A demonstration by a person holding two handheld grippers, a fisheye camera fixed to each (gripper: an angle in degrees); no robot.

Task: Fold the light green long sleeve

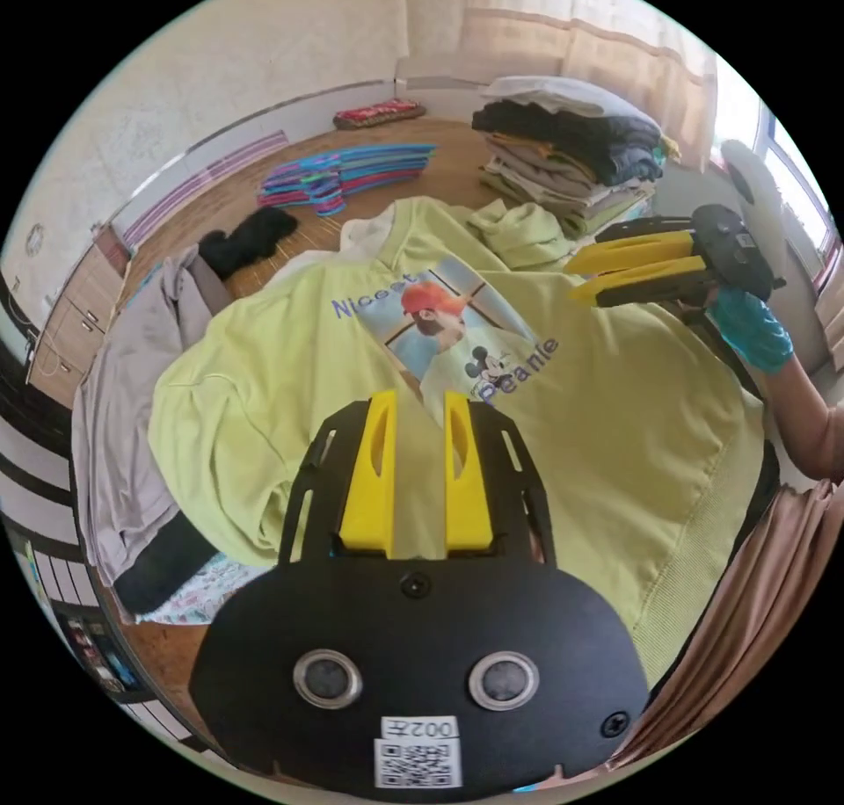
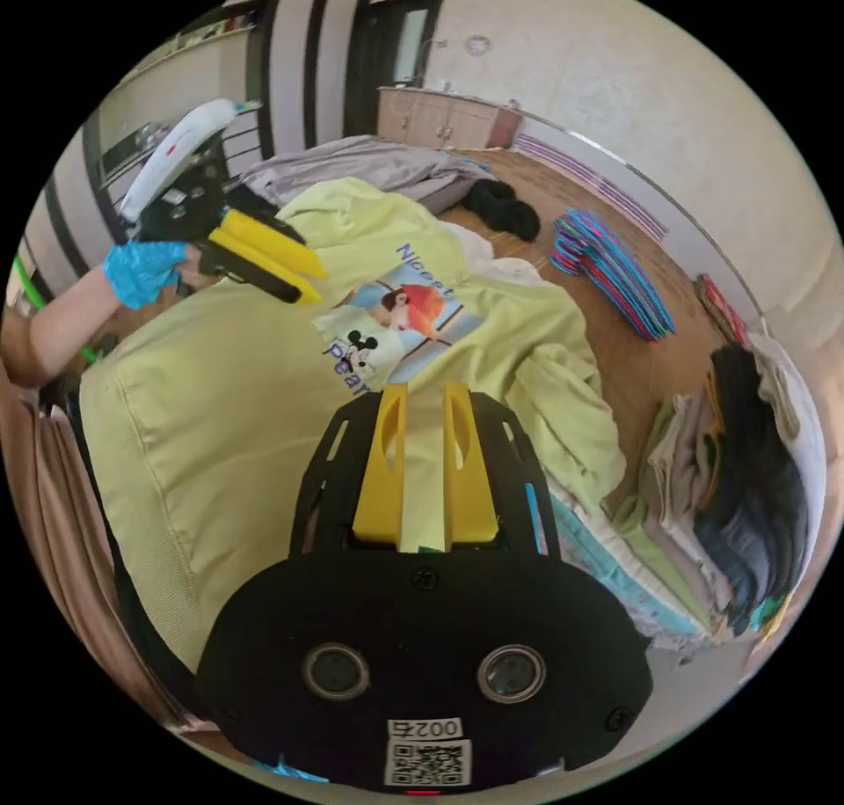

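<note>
Our left gripper (image 1: 418,409), a black frame carrying two yellow plastic jaws, hangs over the middle of the garment with a gap between the jaws and nothing caught in it; the cloth shows through that gap, so we judge it spread and free. Our right gripper (image 2: 420,401) reads the same way in its own view, jaws parted above the fabric, gripping nothing. In the left gripper view the right gripper (image 1: 655,264) comes in from the side, held by a hand in a blue glove (image 1: 747,326), its yellow jaws lying close together with just a thin slit between them, though nothing is held there either. The light green long-sleeved sweatshirt with a printed picture on the chest (image 1: 563,418) lies spread face up beneath both tools, its ribbed hem toward us and its neck away, one sleeve (image 2: 563,374) bunched beside the body. We judge that it has been laid flat like this so the sleeves can be turned in first, and no fold looks made yet. Under it lies a grey sheet-like cloth (image 1: 132,401) on the wooden floor (image 1: 220,216). Well apart stand a pile of folded clothes in dark and pale colours (image 1: 571,155) and a fan of bright plastic hangers (image 1: 343,177).
</note>
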